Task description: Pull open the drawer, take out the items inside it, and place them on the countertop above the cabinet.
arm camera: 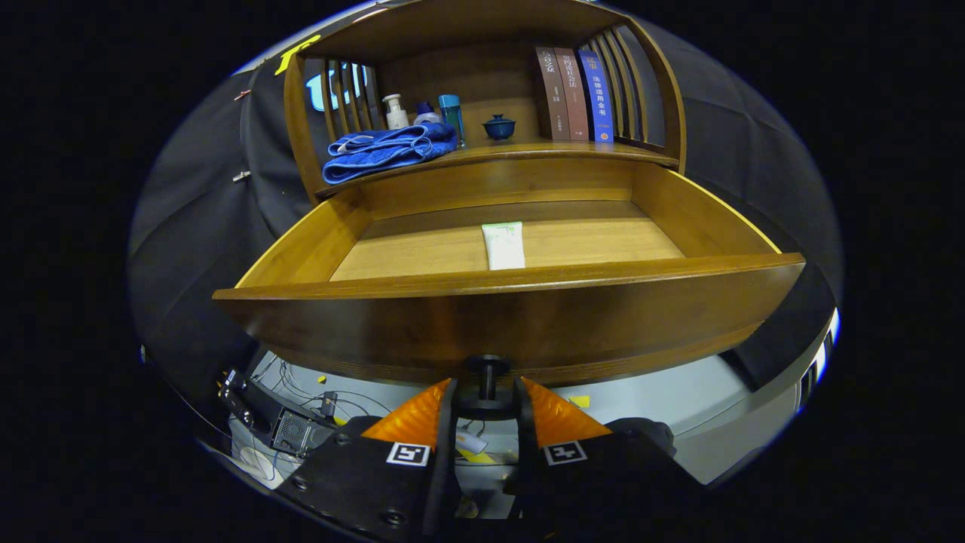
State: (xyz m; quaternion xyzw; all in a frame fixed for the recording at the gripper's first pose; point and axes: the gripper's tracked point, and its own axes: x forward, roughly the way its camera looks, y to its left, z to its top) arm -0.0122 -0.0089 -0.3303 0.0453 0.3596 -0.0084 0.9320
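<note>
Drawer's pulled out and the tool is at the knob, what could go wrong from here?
The tool is closed around the drawer knob; pulling further might run the wooden drawer off its track. The white tube lies deep inside, so the front panel may block the reach. On the countertop, the blue towel crowds placement.

I am looking into a staged home corner inside a recording booth. A wooden cabinet (490, 188) carries household things on its bench: a folded blue towel (384, 151), toiletry bottles (422, 113), a small lidded cup (499, 127) and upright books (577, 94). Black cloth (203, 211) hangs behind, with cables and electronics (286, 422) on the floor.
</note>
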